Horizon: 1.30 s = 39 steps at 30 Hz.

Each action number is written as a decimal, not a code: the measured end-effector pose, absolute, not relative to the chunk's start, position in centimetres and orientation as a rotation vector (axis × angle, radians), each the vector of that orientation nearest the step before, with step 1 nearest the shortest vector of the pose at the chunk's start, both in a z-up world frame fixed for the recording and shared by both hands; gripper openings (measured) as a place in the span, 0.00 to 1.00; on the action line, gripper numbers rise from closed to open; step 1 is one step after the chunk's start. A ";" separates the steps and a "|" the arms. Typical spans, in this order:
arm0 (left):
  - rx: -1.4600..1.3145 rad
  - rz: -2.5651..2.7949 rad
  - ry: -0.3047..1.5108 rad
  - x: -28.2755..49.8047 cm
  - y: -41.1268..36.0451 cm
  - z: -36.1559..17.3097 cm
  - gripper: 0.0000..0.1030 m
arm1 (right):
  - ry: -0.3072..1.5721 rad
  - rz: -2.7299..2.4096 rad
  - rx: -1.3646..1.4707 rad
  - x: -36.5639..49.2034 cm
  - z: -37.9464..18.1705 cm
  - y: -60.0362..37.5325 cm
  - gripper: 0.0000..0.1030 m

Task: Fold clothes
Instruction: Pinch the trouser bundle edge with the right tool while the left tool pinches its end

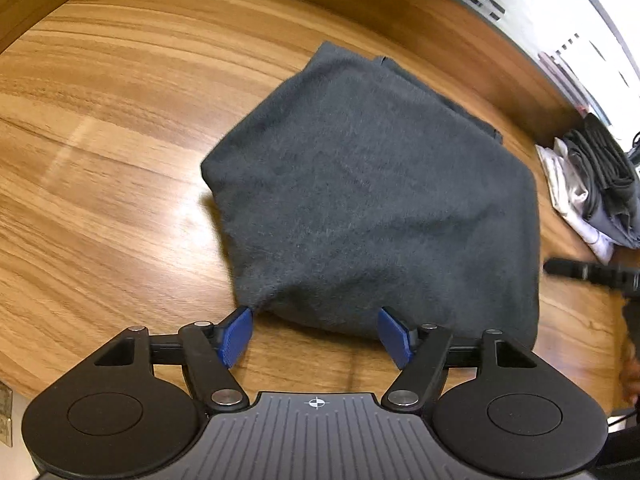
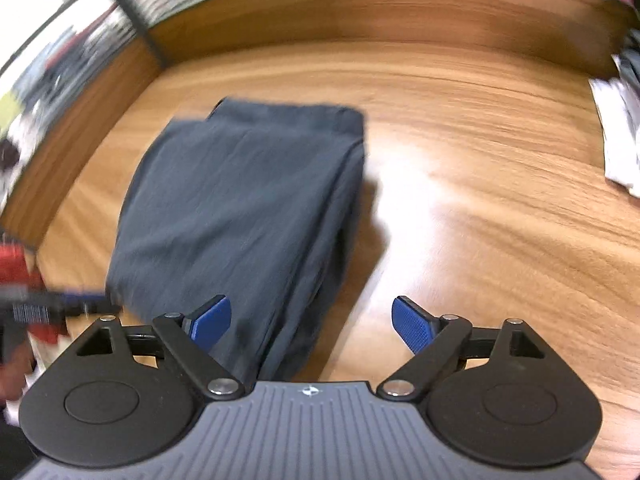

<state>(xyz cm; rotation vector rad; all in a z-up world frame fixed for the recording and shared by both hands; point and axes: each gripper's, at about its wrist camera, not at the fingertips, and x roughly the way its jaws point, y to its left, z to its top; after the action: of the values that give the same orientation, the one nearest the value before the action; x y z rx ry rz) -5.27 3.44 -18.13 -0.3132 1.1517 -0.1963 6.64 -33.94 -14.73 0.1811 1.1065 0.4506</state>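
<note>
Your left gripper point(image 1: 316, 334) is a black linkage frame on a grey ribbed housing, with a small white crosshair mark point(image 1: 316, 403) at the housing's front edge. Two round black discs flank the housing, each with a shallow circular recess. Black link bars run from silver pivot screws point(image 1: 227, 396) up to the fingers point(image 1: 236, 334), which carry blue pads with a fine dotted texture. Triangular cut-outs pierce the outer brackets. Your right gripper point(image 2: 312, 326) is built the same: grey ribbed housing, the same crosshair mark point(image 2: 311, 391), black discs and links, silver screws point(image 2: 394, 388), and blue textured fingers point(image 2: 412, 328).
</note>
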 end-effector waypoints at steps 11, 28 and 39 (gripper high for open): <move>-0.306 -0.170 1.147 -4.6 3.2 -19.0 0.74 | 1.085 0.433 0.340 13.9 -18.3 -33.8 0.90; -0.245 -0.203 1.064 -3.4 1.1 -17.2 0.23 | 1.055 0.454 0.373 16.1 -18.7 -31.9 0.31; -0.068 -0.412 0.906 -3.0 -6.5 -9.6 0.20 | 0.926 0.414 0.340 14.2 -11.5 -36.0 0.22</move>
<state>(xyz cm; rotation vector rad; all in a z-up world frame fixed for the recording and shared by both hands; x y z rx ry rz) -2.95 -6.50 -9.64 -0.0681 0.9065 -0.4121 14.24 -36.01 -11.49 0.3397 0.9261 0.4144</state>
